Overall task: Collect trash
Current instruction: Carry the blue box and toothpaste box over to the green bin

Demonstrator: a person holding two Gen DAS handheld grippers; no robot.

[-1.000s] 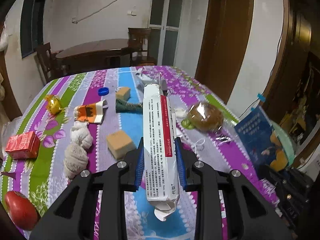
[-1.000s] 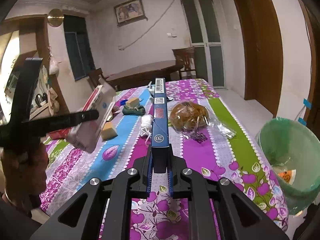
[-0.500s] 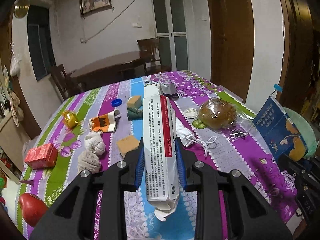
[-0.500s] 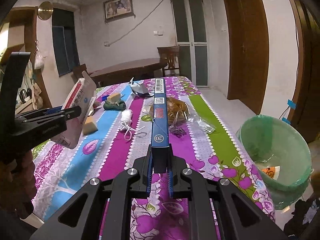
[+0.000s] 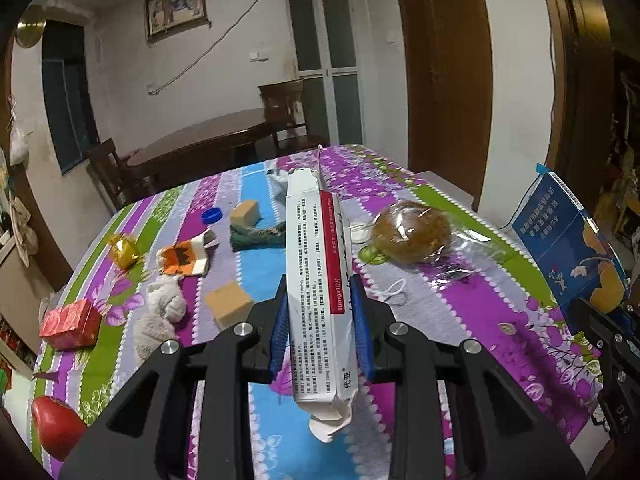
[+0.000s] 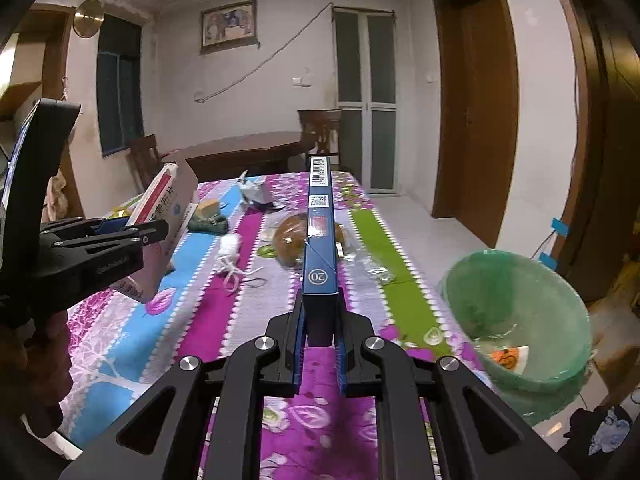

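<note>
Blue pads of the left gripper pinch a long white medicine box with a red stripe, lifted clear of the table — "10mg×10片" reads along the stripe, and its near flap hangs crumpled. The right gripper is pressed tight on the narrow edge of a flat blue box, which points away over the table; a circled "20", a QR code and a barcode show on that edge. Both tools tilt slightly downward. Beyond them a striped floral tablecloth carries scattered trash: a tan cube, a red carton, a bagged bun, a blue bottle cap. Off the table's right side stands a green-lined bin — an orange-and-white scrap lies inside.
</note>
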